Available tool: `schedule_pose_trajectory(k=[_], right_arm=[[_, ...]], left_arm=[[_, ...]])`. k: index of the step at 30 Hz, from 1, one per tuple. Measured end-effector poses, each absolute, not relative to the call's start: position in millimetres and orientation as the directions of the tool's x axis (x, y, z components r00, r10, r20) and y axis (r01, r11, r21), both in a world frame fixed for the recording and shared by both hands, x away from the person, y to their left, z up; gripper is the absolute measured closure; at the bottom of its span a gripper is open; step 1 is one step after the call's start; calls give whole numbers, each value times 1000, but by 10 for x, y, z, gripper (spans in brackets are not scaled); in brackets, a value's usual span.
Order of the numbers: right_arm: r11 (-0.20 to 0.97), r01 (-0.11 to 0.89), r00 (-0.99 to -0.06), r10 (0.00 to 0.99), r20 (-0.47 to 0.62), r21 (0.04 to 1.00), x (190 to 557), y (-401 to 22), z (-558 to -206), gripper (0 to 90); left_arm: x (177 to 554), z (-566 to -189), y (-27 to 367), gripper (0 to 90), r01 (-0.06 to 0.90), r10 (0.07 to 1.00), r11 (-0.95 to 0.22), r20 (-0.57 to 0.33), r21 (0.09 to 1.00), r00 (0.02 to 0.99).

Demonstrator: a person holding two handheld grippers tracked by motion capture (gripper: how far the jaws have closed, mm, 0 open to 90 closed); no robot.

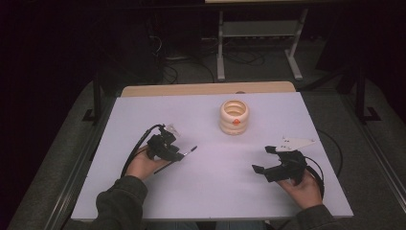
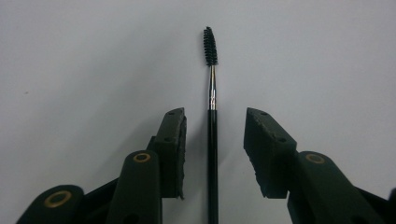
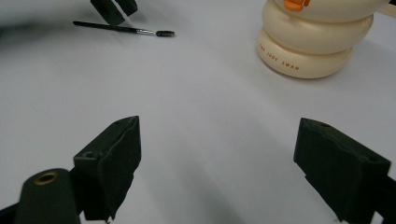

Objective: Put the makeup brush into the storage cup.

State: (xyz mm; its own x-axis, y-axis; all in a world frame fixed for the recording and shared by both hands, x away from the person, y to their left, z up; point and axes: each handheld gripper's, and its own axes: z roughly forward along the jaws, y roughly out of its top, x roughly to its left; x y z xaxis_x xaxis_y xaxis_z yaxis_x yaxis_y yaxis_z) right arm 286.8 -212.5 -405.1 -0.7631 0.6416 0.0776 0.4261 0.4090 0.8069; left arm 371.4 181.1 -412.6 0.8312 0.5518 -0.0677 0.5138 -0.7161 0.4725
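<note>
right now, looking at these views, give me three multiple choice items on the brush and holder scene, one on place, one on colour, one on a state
1. Where does the brush lie in the left gripper view?
A. between the left gripper's jaws
B. inside the ringed holder
C. under the right gripper

2. What colour is the ringed holder?
A. blue
B. cream with an orange mark
C. black

3. How do the right gripper's jaws stand?
A. shut on the brush
B. shut on the holder
C. open, with bare table between them

Answers:
1. A: the black handle runs up the gap between the two pads, with no pad seen pressing on it.
2. B: the high view shows a pale cream stack of rings with an orange spot on its side.
3. C: the right gripper view shows the pads wide apart over the white table.
</note>
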Motion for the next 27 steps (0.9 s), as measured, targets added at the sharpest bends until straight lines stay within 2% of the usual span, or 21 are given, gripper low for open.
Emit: schedule_pose_trajectory(k=[9, 13, 19, 22, 27], right_arm=[[419, 421, -770, 634, 72, 805, 2871, -2114, -4050, 141], [419, 421, -769, 635, 71, 804, 2871, -2112, -4050, 141], [420, 423, -767, 637, 71, 803, 2869, -2107, -4051, 141], [425, 420, -769, 636, 66, 801, 2871, -2098, -4057, 141], [432, 424, -771, 633, 68, 796, 2874, -2090, -4064, 141]], left_arm=[[3757, -4215, 1731, 681, 541, 567, -727, -74, 423, 820], [3751, -4226, 1708, 713, 545, 575, -721, -70, 429, 815], [3718, -4214, 1636, 749, 512, 559, -764, 6, 393, 829], [3699, -4210, 1586, 806, 505, 553, -776, 25, 378, 833], [3696, -4203, 1538, 849, 505, 551, -788, 38, 353, 834]])
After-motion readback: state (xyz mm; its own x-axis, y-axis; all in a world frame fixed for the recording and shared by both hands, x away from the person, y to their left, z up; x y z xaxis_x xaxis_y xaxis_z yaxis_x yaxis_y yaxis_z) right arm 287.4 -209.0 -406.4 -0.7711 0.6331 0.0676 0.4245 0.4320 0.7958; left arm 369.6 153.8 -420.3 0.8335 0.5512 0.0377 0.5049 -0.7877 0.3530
